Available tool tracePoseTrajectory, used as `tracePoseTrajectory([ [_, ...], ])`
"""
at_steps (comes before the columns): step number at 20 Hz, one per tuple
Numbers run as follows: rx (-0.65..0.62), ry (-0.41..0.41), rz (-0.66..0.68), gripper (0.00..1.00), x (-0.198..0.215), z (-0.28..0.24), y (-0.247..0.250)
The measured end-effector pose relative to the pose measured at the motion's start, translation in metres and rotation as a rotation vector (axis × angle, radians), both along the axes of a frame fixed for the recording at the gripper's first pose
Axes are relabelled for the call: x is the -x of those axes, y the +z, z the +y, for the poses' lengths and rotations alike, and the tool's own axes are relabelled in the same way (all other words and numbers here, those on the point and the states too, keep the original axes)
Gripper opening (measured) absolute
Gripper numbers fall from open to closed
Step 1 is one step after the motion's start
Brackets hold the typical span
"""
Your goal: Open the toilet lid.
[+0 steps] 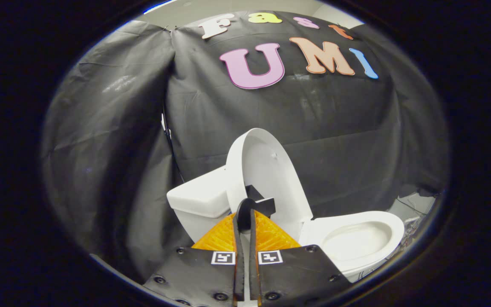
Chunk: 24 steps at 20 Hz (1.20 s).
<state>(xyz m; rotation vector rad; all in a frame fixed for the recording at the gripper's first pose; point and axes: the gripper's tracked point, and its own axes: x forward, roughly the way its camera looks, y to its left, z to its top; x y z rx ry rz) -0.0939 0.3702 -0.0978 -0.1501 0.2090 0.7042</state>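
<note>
Although the lid already stood raised, nearly upright and leaning back toward the tank, the gripper was at its lower left edge, so the job looked all but done, with only letting go and backing off left, by my reckoning.

At about nine o'clock from the fingertips sat the white tank, its cover in place, so whatever it held could not be seen. At twelve o'clock, just beyond the tips, rose the lid, its pale underside facing out. The claw's two fingers were pressed close together, only a thin slit between them, and they seemed to be pinching the lid's rim, though whether both pads truly bore on it I could not tell. At four o'clock lay the bowl with its seat down, uncovered; its hollow looked white and bare, with no water or object that I could make out.
</note>
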Motion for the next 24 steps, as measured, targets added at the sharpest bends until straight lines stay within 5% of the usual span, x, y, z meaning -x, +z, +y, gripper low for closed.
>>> tracePoseTrajectory([
  [8, 0.040, 0.005, -0.041, 0.07, -0.002, -0.010, 0.005],
  [12, -0.013, 0.084, -0.079, 0.23, 0.013, -0.016, 0.029],
  [17, -0.123, 0.020, -0.193, 0.47, -0.001, -0.042, 0.094],
  [24, -0.132, -0.087, -0.313, 0.48, -0.037, -0.123, 0.159],
])
